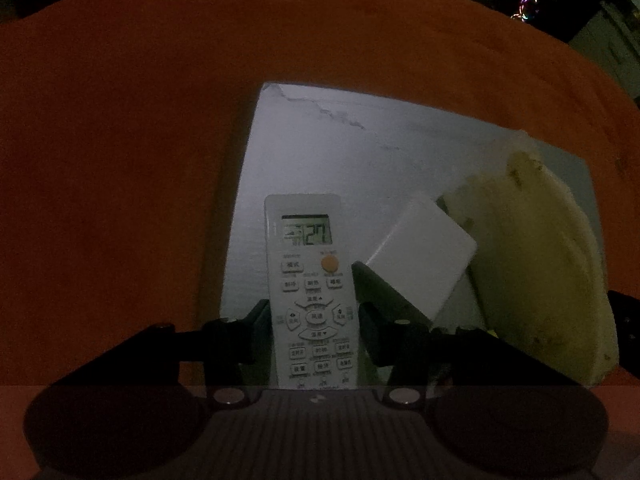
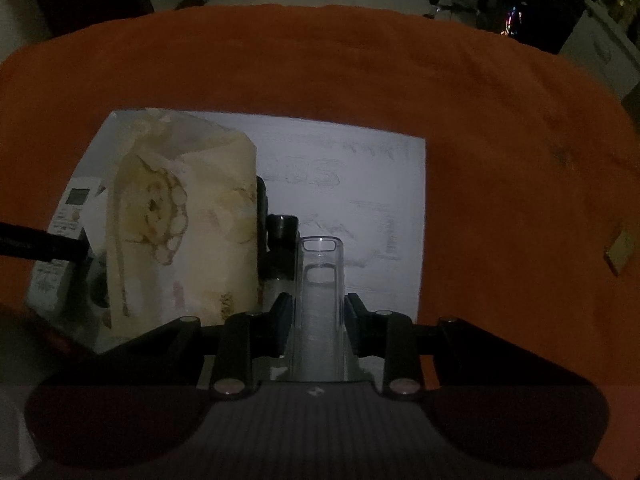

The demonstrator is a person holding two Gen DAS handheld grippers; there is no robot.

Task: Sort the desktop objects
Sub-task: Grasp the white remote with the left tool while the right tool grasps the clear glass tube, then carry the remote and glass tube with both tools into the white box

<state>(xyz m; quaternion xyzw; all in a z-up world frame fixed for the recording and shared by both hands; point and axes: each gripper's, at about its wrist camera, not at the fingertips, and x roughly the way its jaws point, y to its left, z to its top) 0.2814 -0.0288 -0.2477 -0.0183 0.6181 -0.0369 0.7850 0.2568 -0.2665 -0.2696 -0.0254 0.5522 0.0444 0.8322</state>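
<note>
A white air-conditioner remote control point(image 1: 310, 292) is gripped between the two fingers of the left gripper point(image 1: 312, 320), its display, reading 27, turned to the far side. The remote is held over the near left part of a white sheet point(image 1: 360, 152) that is spread on an orange tablecloth point(image 1: 120, 160). Just right of the remote a small white box point(image 1: 424, 256) is seen, and to its right a pale yellow paper bag point(image 1: 540, 260) is placed; whether box and bag touch cannot be told.

In the right wrist view a clear plastic tube point(image 2: 319, 304) is clamped lengthwise between the fingers of the right gripper point(image 2: 319, 312), its open end directed to the far side, above the near part of the sheet point(image 2: 360, 160). At left the printed paper bag point(image 2: 188, 220) is shown upright, with a dark cylindrical object point(image 2: 282, 232) just beside it on the right; its identity cannot be told. Beyond the bag's left edge the remote point(image 2: 68, 216) is partly visible. A small tan rectangular item point(image 2: 620, 252) is laid on the cloth point(image 2: 500, 140) well to the right, apart from the sheet.
</note>
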